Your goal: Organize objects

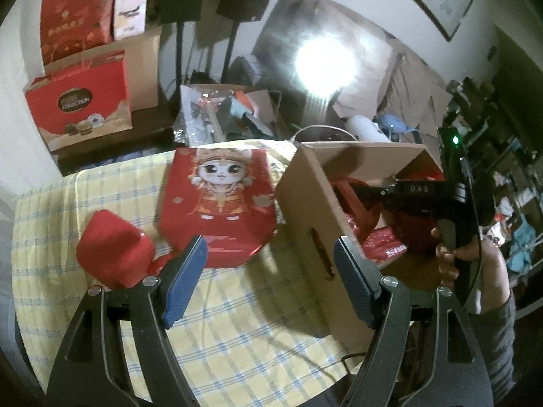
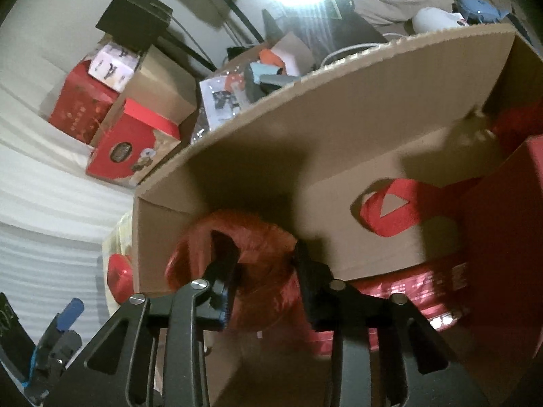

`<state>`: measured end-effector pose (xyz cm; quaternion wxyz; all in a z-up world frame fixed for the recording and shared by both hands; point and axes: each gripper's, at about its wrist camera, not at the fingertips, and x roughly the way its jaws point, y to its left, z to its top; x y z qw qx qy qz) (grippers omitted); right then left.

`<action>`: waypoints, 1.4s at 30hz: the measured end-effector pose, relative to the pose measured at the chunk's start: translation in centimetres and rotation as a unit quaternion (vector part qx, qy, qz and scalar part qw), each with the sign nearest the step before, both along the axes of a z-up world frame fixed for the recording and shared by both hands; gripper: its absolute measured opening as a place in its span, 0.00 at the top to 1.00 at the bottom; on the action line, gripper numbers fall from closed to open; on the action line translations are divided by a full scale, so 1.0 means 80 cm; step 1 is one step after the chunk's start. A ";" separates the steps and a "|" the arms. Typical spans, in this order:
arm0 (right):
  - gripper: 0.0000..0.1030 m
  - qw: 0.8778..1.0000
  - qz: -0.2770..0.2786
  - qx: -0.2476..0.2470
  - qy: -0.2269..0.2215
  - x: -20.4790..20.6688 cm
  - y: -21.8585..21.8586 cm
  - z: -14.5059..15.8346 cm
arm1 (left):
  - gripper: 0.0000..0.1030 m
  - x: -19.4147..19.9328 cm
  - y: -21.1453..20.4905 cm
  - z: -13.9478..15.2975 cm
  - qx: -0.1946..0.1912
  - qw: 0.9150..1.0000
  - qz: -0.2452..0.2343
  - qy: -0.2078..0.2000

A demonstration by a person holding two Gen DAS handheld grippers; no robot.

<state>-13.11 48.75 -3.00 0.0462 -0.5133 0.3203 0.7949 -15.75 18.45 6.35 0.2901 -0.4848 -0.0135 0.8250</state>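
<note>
An open cardboard box stands on the checked tablecloth at the right. My right gripper is inside the box, shut on a red fabric bundle. It also shows in the left wrist view as a black gripper reaching into the box from the right. My left gripper is open and empty above the cloth. A red cartoon-figure bag lies flat just beyond it. A red pouch lies to the left of its left finger.
Inside the box lie red packets and a red ribbon handle. Red gift boxes and a brown carton stand behind the table at the left. A cluttered carton and a bright lamp are behind.
</note>
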 end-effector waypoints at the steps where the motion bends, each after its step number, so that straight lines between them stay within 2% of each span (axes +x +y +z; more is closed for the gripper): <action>1: 0.60 1.000 -0.001 0.003 0.001 0.001 0.000 0.001 | 0.26 -0.001 -0.003 -0.001 0.000 1.000 0.003 -0.001; 3: 0.43 1.000 -0.005 0.020 0.007 0.005 -0.001 0.009 | 0.21 -0.002 -0.011 -0.003 0.001 1.000 0.009 0.000; 5: 0.37 0.999 -0.007 0.044 0.023 0.010 -0.004 0.025 | 0.18 -0.002 -0.019 -0.003 0.002 1.000 0.015 0.001; 8: 0.37 0.996 -0.003 0.084 0.041 0.020 -0.014 0.050 | 0.17 -0.002 -0.034 -0.004 -0.003 1.000 0.022 0.005; 13: 0.34 0.984 0.043 0.155 0.081 0.036 -0.069 0.097 | 0.13 -0.005 -0.073 -0.007 -0.001 0.999 0.051 0.006; 18: 0.28 0.975 0.093 0.178 0.098 0.035 -0.127 0.113 | 0.06 -0.010 -0.113 -0.013 -0.010 0.996 0.086 0.003; 21: 0.22 0.971 0.112 0.182 0.105 0.031 -0.154 0.113 | 0.05 -0.008 -0.134 -0.015 -0.024 0.994 0.103 0.010; 27: 0.17 0.965 0.155 0.182 0.108 0.019 -0.210 0.104 | 0.01 -0.007 -0.172 -0.020 -0.042 0.991 0.126 0.012; 35: 0.17 0.955 0.203 0.188 0.110 -0.010 -0.283 0.086 | 0.01 -0.006 -0.200 -0.035 -0.053 0.990 0.129 0.012; 42: 0.17 0.945 0.246 0.190 0.105 -0.041 -0.341 0.056 | 0.01 -0.003 -0.213 -0.067 -0.074 0.988 0.133 0.017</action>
